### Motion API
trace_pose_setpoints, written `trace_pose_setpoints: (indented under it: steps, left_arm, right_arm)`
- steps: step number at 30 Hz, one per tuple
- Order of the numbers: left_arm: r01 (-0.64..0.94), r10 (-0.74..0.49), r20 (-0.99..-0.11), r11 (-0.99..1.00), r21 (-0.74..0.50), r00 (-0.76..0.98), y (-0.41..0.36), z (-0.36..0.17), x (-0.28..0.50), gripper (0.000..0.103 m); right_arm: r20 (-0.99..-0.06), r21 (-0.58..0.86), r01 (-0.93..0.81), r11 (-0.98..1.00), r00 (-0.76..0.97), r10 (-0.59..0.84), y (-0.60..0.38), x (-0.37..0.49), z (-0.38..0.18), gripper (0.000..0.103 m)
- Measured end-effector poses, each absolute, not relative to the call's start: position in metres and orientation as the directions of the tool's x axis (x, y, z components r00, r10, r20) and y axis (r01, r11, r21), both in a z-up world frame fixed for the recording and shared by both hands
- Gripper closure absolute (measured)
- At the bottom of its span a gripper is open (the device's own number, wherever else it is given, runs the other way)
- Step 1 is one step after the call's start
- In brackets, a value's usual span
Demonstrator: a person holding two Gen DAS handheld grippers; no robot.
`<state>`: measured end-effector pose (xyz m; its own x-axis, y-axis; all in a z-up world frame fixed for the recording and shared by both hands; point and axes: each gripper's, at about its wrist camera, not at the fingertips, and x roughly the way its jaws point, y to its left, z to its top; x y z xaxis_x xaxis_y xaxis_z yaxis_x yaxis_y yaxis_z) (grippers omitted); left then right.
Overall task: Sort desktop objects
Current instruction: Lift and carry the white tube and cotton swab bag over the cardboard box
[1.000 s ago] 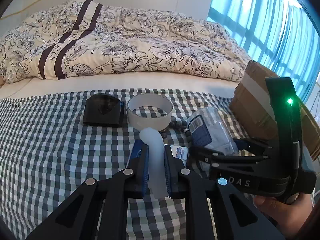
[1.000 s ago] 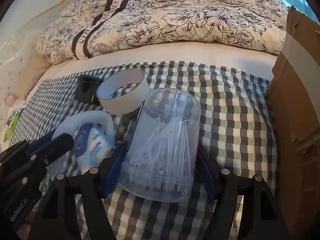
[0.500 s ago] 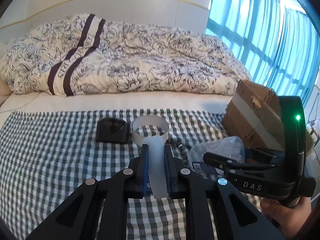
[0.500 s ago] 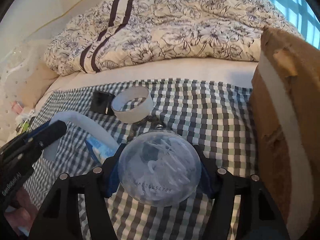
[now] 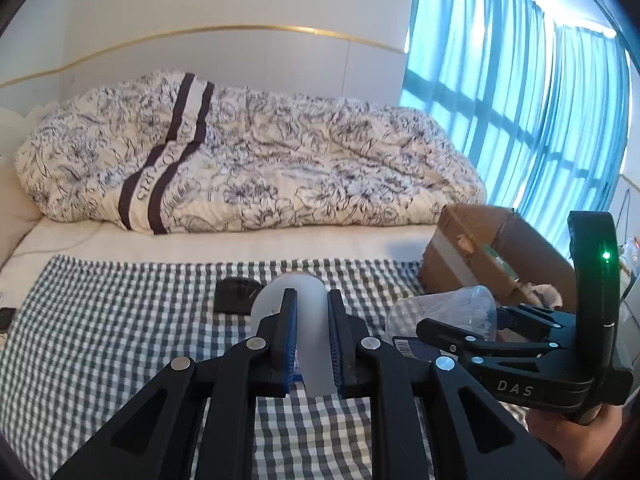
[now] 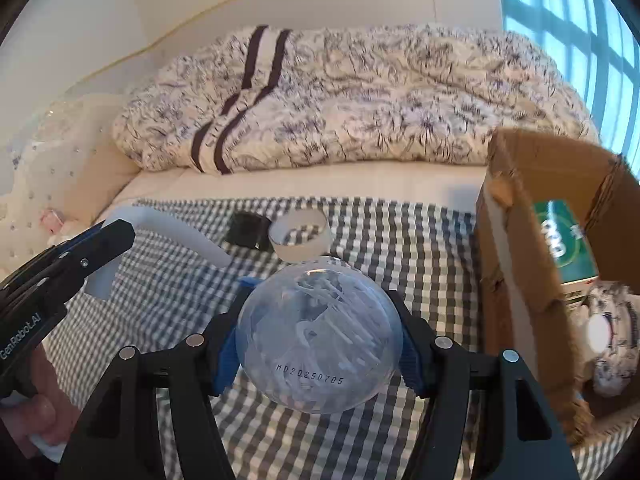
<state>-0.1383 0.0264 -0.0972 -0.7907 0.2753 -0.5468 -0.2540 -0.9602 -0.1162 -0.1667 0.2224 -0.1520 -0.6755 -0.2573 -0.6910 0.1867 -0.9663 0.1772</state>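
Observation:
My left gripper [image 5: 310, 304] is shut on a white translucent curved piece [image 5: 316, 364], held above the checked cloth [image 5: 120, 320]. From the right wrist view that curved piece [image 6: 180, 236] arches out of the left gripper [image 6: 108, 244]. The right gripper [image 6: 318, 344] is shut on a clear round tub of white sticks [image 6: 316, 320], its base turned toward the camera. In the left wrist view the tub [image 5: 448, 308] sits in the right gripper [image 5: 460, 318] near the cardboard box [image 5: 472, 248]. A white tape roll [image 6: 300, 236] and a black case [image 6: 246, 230] lie on the cloth.
The open cardboard box [image 6: 516, 264] stands at the right edge of the cloth, with a green packet [image 6: 564, 240] and a patterned bundle [image 6: 612, 336] inside. A flowered duvet [image 5: 260, 168] fills the bed behind. Blue curtains [image 5: 520, 100] hang at the right.
Both grippers have risen off the cloth with their objects. The tub has tipped from upright to base-first toward the camera, and the box's open top has come into view.

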Motion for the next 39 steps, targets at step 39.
trace_pose_setpoints:
  steps: [39]
  left_arm:
    - [-0.204,0.207,-0.411,-0.978,-0.050,-0.888,0.025,0.014,-0.012,0.089]
  right_arm:
    - [-0.440,0.099,0.215,-0.972,-0.866,-0.236,0.231,0.000,0.004,0.040]
